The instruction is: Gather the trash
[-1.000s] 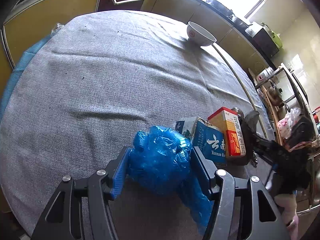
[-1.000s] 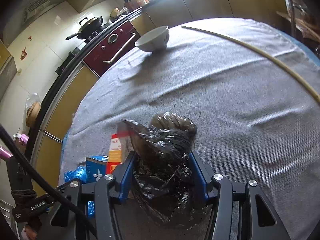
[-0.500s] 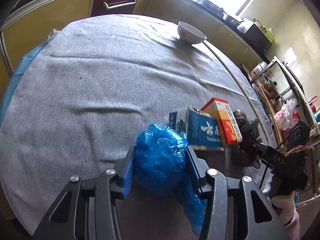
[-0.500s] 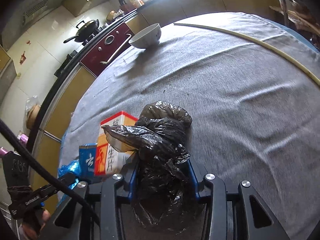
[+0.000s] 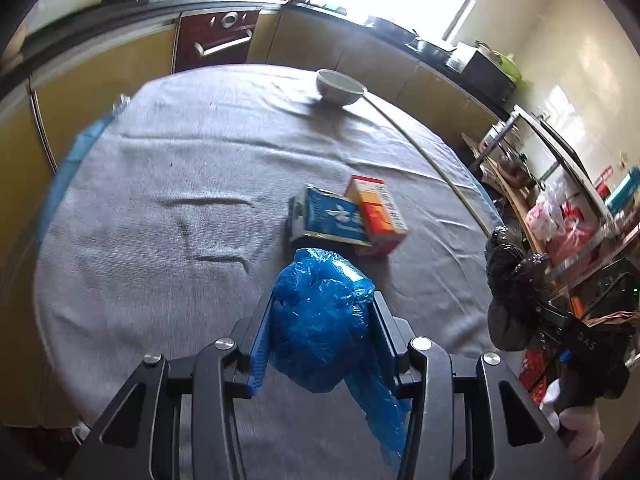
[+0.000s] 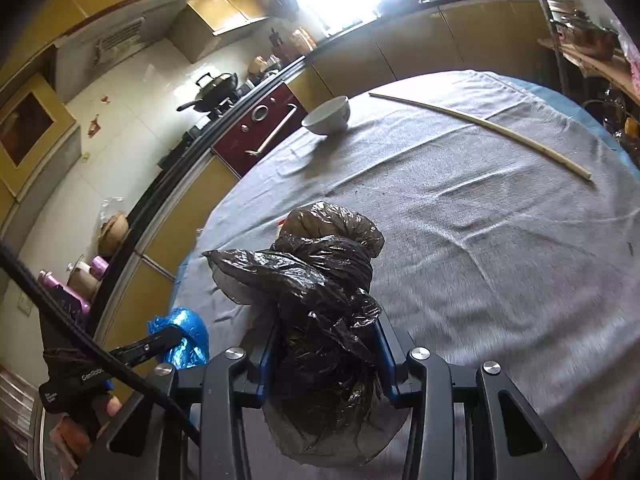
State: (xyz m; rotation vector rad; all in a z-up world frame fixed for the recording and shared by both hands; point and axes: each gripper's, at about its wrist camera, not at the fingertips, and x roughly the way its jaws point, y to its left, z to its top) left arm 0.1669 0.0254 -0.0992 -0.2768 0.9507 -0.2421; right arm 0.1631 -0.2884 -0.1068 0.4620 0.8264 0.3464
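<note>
Left wrist: blue bag (image 5: 320, 320) pinched between closed jaws; right, black bag (image 6: 324, 320) likewise.

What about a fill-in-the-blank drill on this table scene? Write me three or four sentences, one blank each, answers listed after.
1. The left gripper is shut on a crumpled plastic bag whose colour is ____.
2. The right gripper is shut on a crumpled plastic bag whose colour is ____.
3. Two cardboard cartons, one blue and one orange and white, lie on the grey ____.
4. Beside the long thin stick at the table's far edge stands a white ____.

Answers: blue; black; tablecloth; bowl
</note>
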